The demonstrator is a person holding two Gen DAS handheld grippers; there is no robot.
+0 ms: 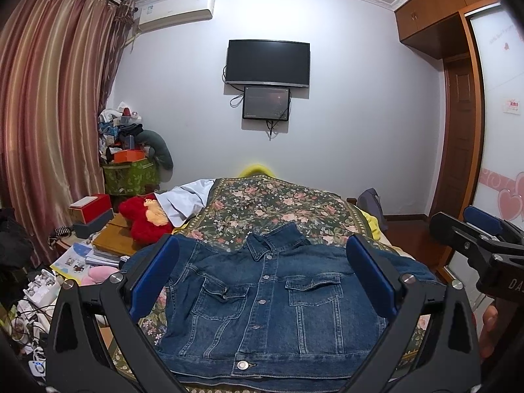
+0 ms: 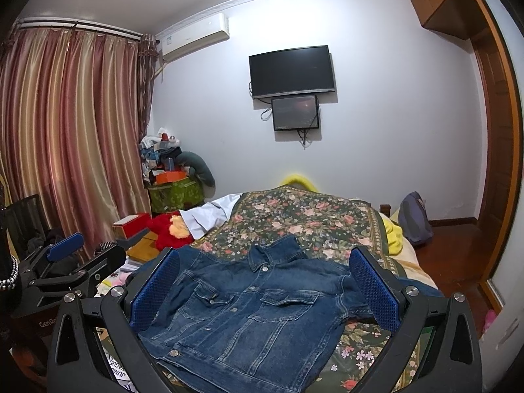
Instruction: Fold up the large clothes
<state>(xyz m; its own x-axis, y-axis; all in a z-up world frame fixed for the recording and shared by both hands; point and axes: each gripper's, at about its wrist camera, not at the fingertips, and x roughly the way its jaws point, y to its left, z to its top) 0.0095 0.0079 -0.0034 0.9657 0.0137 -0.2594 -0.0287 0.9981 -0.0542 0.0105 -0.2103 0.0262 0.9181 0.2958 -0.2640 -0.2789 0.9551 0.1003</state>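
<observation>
A: Where is the denim jacket [image 1: 262, 298]?

B: Flat on the bed [image 1: 294, 209], front side up, buttoned, collar pointing toward the far wall. It lies on the floral bedspread at the near end of the bed, with both chest pockets showing.

A: And the left gripper [image 1: 262, 281]?

B: Its blue pads stand wide apart, one on either side of the jacket as the camera sees it, holding nothing. The right gripper [image 2: 265, 288] is the same: pads spread, nothing between them but the view of the jacket below.

A: What does each camera catch that the other misses?

B: The left wrist view sees the right gripper from the side at its right edge, with a bit of the person's hand [image 1: 489, 330] under it. It also shows the low surface [image 1: 65, 252] beside the bed crowded with booklets, a red box [image 1: 90, 208] and cables. The right wrist view sees the left gripper at its left edge instead, plus the jacket's right sleeve [image 2: 416, 290] trailing toward the bed's edge, a grey backpack [image 2: 414, 219] on the wooden floor, and a yellow blanket [image 2: 394, 232] bunched at the bed's side.

A: Shared in both?

B: The television [image 1: 268, 62] on the wall, the smaller screen beneath it, the air conditioner [image 1: 177, 8], the striped curtains [image 1: 49, 98] and a red plush toy [image 1: 145, 221].
</observation>
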